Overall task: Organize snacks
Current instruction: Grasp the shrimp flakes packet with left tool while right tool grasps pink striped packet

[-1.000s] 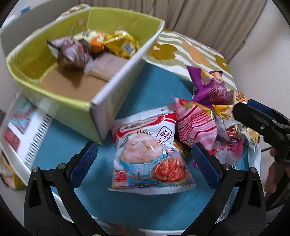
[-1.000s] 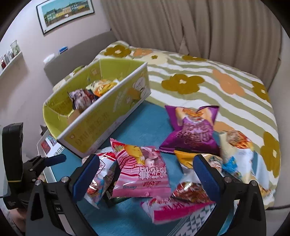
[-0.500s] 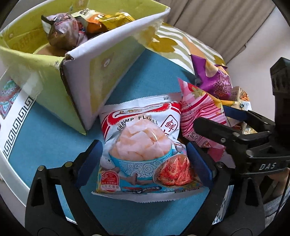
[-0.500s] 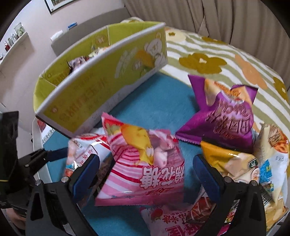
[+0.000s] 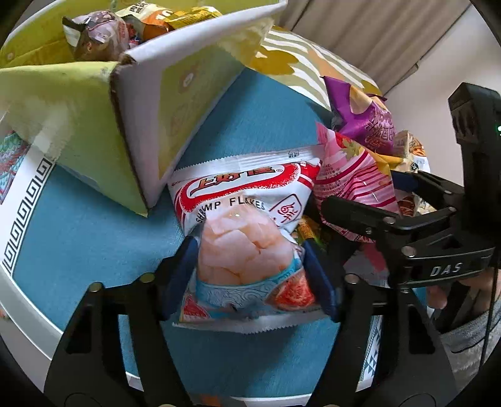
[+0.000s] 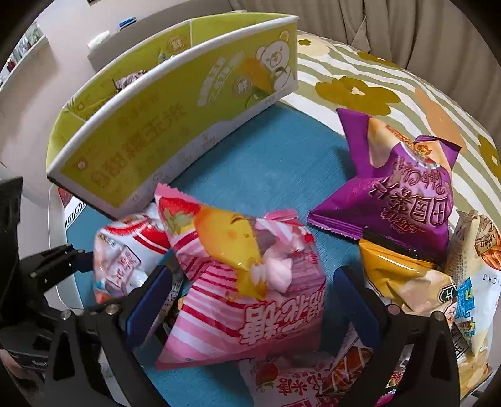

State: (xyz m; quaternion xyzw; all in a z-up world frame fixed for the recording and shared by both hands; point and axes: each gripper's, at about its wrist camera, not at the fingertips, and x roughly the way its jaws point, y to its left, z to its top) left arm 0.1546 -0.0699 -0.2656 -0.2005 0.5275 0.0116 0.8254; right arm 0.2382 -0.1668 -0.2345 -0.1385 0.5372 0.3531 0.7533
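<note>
Your left gripper (image 5: 250, 269) pinches the shrimp flakes bag (image 5: 247, 225) between both blue pads, the bag bulging where it is squeezed; it lies on the blue mat (image 5: 94, 238), its top edge against the near corner of the green cardboard box (image 5: 150, 103). Your right gripper (image 6: 250, 300) has its jaws spread wide on either side of the pink striped bag (image 6: 244, 294), and you cannot tell from either view whether the pads touch it. That bag overlaps the shrimp flakes bag on its right side. Further right lie a purple bag (image 6: 404, 194), a yellow bag (image 6: 404, 275) and more packets toward the mat's right edge. Several snacks (image 5: 103, 34) already sit in the box. A white patterned border (image 5: 28, 191) frames the mat. Beyond it you see a striped, flowered bedspread (image 6: 360, 90), beige curtains (image 6: 407, 28) and a wall shelf (image 6: 22, 59).
</note>
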